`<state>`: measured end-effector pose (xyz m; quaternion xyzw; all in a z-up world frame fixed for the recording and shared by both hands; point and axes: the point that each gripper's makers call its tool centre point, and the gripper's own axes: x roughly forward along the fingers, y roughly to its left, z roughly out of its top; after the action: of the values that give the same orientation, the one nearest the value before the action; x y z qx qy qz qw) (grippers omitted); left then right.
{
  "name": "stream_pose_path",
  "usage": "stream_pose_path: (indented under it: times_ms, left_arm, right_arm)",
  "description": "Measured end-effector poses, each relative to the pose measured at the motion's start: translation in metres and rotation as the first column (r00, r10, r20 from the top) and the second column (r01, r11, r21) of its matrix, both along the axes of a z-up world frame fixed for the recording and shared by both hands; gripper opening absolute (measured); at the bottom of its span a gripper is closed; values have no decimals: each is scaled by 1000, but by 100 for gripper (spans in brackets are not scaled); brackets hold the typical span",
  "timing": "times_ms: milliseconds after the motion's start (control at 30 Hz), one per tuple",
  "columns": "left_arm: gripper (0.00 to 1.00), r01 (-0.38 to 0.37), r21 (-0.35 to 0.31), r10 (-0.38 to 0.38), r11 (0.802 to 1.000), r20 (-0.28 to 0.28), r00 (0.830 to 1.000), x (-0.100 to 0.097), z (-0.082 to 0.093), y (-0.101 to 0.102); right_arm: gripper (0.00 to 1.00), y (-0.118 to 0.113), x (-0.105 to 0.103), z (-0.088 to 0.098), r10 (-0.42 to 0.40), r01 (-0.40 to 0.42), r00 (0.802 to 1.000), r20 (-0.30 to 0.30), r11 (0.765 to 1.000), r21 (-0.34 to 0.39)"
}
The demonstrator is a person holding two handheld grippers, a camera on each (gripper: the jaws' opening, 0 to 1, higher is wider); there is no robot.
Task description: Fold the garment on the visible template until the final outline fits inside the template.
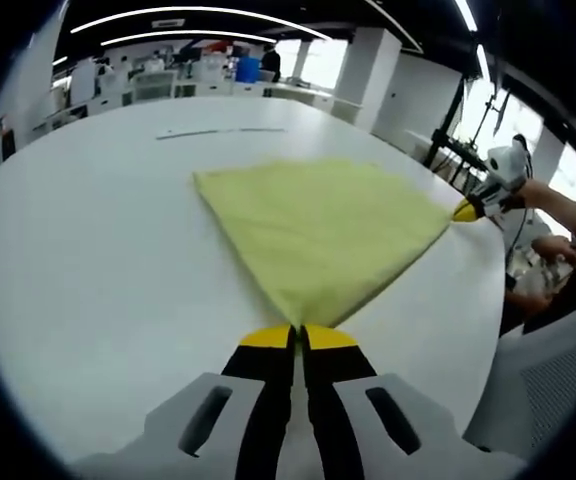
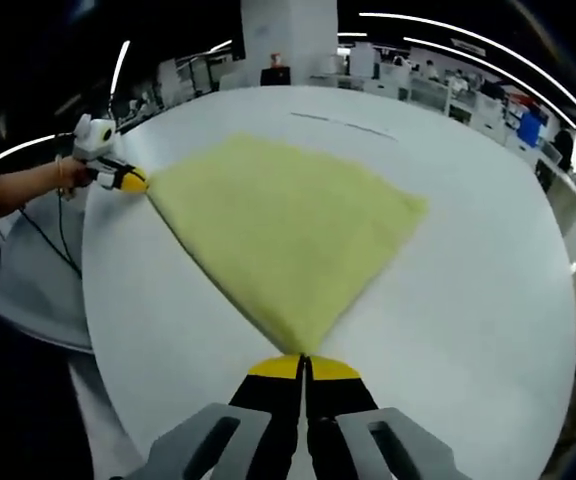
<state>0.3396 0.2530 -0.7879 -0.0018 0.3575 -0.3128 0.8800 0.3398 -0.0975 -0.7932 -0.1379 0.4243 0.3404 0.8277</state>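
Two corners pinched, one in each gripper. In the left gripper view your left gripper (image 1: 299, 338) has its yellow-tipped jaws pressed together on the near corner of the yellow garment (image 1: 323, 225), at lower centre of the frame, and the right gripper (image 1: 465, 211) nips the far corner at the right edge. In the right gripper view, same story mirrored: right gripper (image 2: 303, 366) clamped on the corner at lower centre, left gripper (image 2: 131, 182) on the tip at upper left. The cloth lies flat on the white table (image 2: 468, 300), spread across mid-frame. It looks soft, light and floppy, so expect it to sag and drag between your holds. Corners are the right place to grip; hold them taut and level or the edge will likely wrinkle. A faint line (image 1: 220, 131) marks the table beyond, at upper centre.
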Motion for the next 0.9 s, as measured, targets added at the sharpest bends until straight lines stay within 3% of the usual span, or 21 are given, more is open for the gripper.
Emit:
stream_pose_path:
  times_ms: [433, 700, 833, 900]
  left_arm:
    - [1, -10, 1, 10, 1000, 7, 1000, -14, 1, -2]
    - [1, -44, 2, 43, 999, 47, 998, -16, 3, 0]
    - [5, -67, 2, 66, 998, 82, 994, -14, 9, 4]
    - [11, -97, -14, 98, 995, 105, 990, -11, 13, 8]
  right_arm:
    - [0, -2, -12, 0, -29, 29, 1000, 6, 999, 27]
    - [0, 0, -12, 0, -33, 32, 999, 30, 999, 22]
    - [0, -1, -9, 4, -77, 74, 996, 52, 995, 60]
    - [10, 2, -8, 8, -89, 82, 994, 64, 992, 92]
